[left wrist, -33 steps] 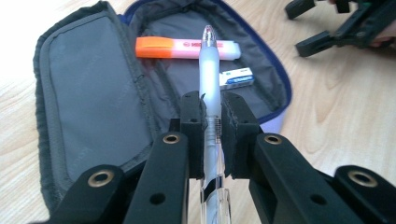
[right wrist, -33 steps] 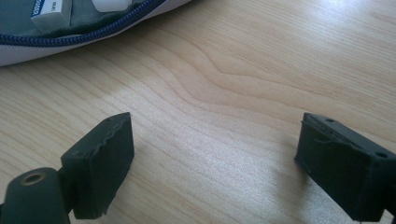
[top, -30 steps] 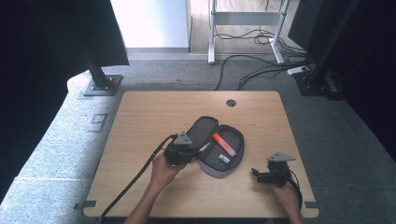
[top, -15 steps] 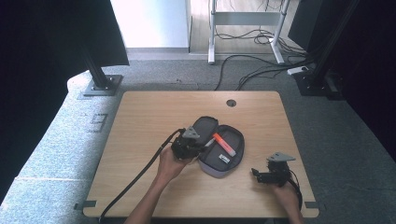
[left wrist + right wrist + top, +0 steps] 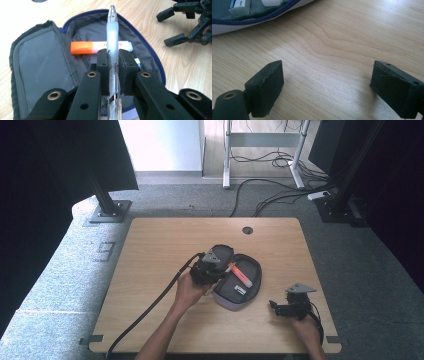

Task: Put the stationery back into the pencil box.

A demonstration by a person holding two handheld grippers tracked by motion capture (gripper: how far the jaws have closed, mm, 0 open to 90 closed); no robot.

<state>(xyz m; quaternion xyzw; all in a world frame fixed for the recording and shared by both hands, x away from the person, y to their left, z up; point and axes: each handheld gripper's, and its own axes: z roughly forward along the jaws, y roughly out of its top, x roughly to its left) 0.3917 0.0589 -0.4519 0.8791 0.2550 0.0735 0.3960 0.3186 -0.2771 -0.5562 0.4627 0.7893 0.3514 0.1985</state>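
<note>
Grips a clear pen [image 5: 111,37] in the left tool [image 5: 115,58], pads narrowed onto the frosted barrel, with the pen's tip pointing out over the open grey pencil case [image 5: 42,67]. Compared with a second ago, sits a little farther up and across the counter [image 5: 160,245], now over the case's left flap and the edge of its main pocket instead of just beside the near left rim. Means the pen is being carried toward the pocket, not yet laid in it: held clear of the lining, above an orange highlighter [image 5: 81,47] that lies across the bottom of the pocket. Leaves the right tool [image 5: 325,87] where it was, resting low on the bare wood near the case's right end, spread wide with nothing between its pads. Shows a small white eraser [image 5: 238,5] inside the zip line at that end, untouched. Suggests the placing step is close: likely calls for lowering the pen alongside the highlighter and then letting go. Risks letting the pen drop onto the flap or roll out onto the wood if released too early, since only the front of the barrel reaches over the pocket
</note>
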